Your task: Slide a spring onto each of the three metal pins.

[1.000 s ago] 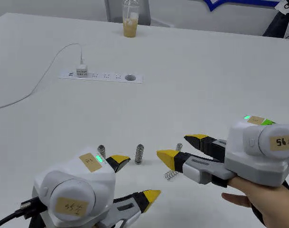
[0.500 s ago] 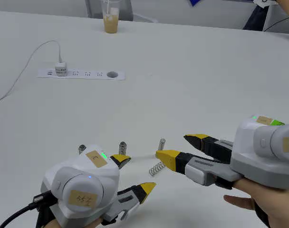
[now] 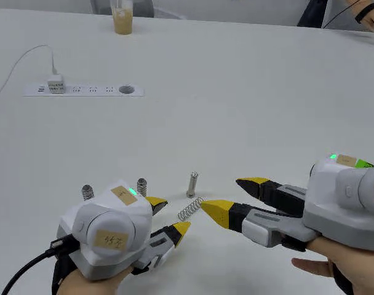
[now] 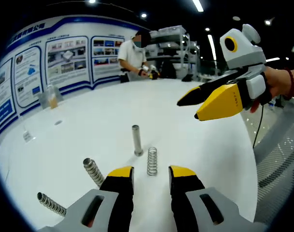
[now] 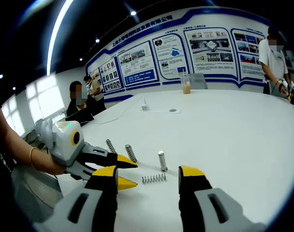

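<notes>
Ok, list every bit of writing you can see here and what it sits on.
On the left tongs, back sticker: handwritten, perhaps "45" plus a character; not sure.
Same tongs, top sticker: too small to read.
On the right tongs, tan sticker: too blurred to read.
Wall boards: Chinese heading and panels, too small to read.
Power strip: no legible marking.

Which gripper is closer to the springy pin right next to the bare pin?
Left. The left gripper has its fingers right beside that sprung pin; the right gripper sits farther off, past the bare pin.
</notes>
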The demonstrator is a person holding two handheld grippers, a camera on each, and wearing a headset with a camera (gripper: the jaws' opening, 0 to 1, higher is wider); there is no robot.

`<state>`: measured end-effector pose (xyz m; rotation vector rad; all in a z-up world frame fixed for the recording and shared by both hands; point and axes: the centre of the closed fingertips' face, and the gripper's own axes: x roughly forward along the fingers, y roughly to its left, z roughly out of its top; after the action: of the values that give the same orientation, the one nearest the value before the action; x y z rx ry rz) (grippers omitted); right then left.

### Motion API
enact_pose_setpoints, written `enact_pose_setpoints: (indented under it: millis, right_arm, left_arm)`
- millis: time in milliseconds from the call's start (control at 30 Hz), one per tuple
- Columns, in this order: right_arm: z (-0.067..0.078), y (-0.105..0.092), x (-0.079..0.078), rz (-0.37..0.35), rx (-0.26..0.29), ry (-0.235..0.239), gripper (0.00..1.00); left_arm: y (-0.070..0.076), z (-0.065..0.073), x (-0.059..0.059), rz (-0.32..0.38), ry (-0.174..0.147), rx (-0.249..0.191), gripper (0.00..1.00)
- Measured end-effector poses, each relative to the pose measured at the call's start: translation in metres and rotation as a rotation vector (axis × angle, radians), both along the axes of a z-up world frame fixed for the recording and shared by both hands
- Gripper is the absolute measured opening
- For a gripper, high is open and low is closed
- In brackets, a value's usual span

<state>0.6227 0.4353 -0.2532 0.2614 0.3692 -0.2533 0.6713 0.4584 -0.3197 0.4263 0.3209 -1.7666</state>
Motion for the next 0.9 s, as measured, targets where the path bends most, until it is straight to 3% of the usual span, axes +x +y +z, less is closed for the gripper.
enact_pose_setpoints:
  millis: [200,300,667,767,900]
  right_arm:
    - [-0.003,0.000,-0.006,-0.012,0.008,0.001,0.50]
    - [-0.005,0.001,-0.008,-0.015,0.012,0.001,0.50]
    - [-0.009,0.001,-0.013,-0.030,0.020,0.007,0.48]
    - [-0.010,0.001,-0.012,-0.032,0.022,0.008,0.48]
    - [-0.009,0.001,-0.012,-0.033,0.022,0.009,0.48]
  left_arm:
    - [-0.009,-0.009,-0.002,0.000,0.000,0.014,0.26]
    - [-0.011,-0.012,-0.002,-0.008,-0.029,0.016,0.25]
    - [-0.016,-0.021,-0.005,-0.024,-0.035,0.041,0.18]
    - [-0.016,-0.025,-0.004,-0.032,-0.055,0.060,0.16]
    - [-0.017,-0.025,-0.002,-0.029,-0.047,0.063,0.15]
